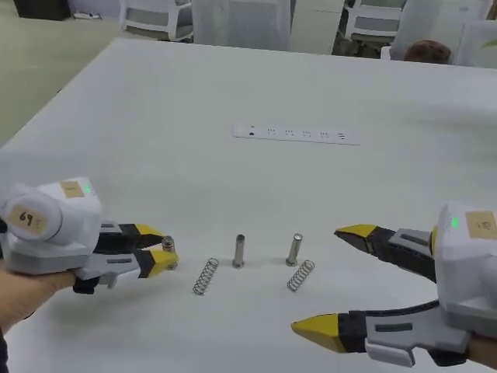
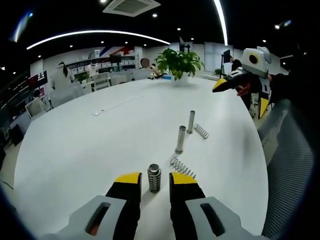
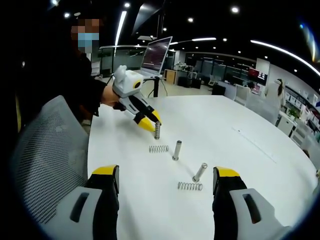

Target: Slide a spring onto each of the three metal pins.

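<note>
Closely, left gripper view, spring [image 2: 154, 182] on pin [image 2: 153, 168] between left claw [image 2: 151, 176], grip unclear, right claw [image 3: 165, 171] spread.

One spring-wrapped pin [image 1: 167, 249] stands with two bare pins [image 1: 239, 251] beside loose springs [image 1: 206, 276]

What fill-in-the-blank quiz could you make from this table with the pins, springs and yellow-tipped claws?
1. The loose springs lying flat on the table number ____.
2. The pin between the tips of the left claw already wears a ____.
3. The right claw has its jaws wide ____.
Missing words: two; spring; open.
</note>
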`<action>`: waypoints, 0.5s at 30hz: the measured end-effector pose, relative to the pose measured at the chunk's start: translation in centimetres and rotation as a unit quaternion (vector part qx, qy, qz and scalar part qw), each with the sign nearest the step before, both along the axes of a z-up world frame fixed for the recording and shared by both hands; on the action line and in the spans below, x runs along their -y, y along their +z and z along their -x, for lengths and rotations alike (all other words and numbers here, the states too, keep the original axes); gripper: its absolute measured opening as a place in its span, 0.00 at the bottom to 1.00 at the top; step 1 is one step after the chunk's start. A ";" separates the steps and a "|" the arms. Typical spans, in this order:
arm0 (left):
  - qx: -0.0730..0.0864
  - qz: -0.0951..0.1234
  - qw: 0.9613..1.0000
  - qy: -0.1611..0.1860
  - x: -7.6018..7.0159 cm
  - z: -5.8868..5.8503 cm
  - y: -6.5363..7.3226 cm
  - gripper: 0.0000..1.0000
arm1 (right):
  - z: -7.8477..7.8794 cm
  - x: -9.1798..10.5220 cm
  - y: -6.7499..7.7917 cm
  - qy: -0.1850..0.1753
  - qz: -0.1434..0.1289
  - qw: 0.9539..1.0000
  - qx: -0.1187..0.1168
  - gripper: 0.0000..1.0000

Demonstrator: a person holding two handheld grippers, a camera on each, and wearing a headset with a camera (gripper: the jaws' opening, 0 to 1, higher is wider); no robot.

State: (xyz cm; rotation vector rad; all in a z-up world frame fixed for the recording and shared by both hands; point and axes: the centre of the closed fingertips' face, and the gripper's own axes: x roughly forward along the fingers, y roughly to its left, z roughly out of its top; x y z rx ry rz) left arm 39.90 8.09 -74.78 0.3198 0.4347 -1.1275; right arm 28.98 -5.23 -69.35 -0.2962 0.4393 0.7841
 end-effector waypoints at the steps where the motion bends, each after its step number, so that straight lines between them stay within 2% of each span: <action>1: -0.002 0.001 1.000 0.002 -0.1 0.1 0.1 0.17 | 0.0 0.0 0.0 0.001 0.000 1.000 -0.001 0.76; 12: -0.014 0.023 0.999 0.036 -1.8 1.4 1.3 0.27 | 0.2 -0.4 0.1 0.005 0.000 1.000 0.002 0.76; 15: -0.010 0.028 0.999 0.041 -2.3 2.0 2.0 0.28 | 0.1 -0.4 0.1 0.006 0.001 1.000 0.003 0.76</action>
